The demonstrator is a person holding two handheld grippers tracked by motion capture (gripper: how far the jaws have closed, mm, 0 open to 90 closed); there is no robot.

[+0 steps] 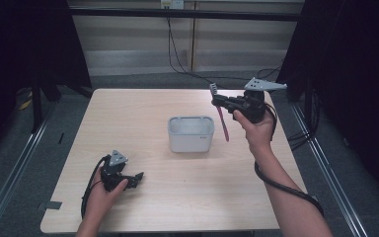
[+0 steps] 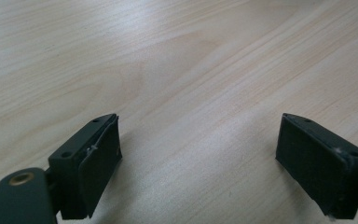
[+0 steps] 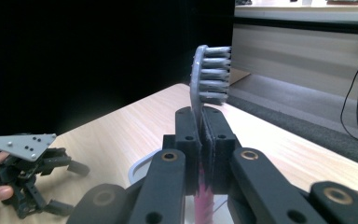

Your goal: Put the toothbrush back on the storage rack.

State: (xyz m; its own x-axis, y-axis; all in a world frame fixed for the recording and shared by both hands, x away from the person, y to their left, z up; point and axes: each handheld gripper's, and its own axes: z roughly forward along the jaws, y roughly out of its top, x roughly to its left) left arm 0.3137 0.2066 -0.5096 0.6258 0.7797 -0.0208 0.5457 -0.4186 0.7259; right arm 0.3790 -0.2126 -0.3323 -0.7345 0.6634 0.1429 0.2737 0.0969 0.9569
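Closest to the high camera, the person's left hand rests low on the pale wooden table with the left gripper lying almost flat, its black jaws standing wide apart with nothing but bare wood between them, as the left gripper view confirms. Farther back, the right gripper is clamped tight on a pink-handled toothbrush with a grey head and grey bristles; in the right gripper view the pads pinch the neck just below the bristles, head upward, pink handle hanging down. It hangs in the air just to the right of the white rectangular plastic holder that stands mid-table. The step in hand looks like lowering the brush into that holder handle first. To do it well, I would bring the handle tip over the opening before descending, keep the brush near vertical so the tip clears the near rim, and release only once the handle bears on the inside. The right forearm reaches forward with the wrist raised, the gripper pointing leftward across the table, well above the surface.
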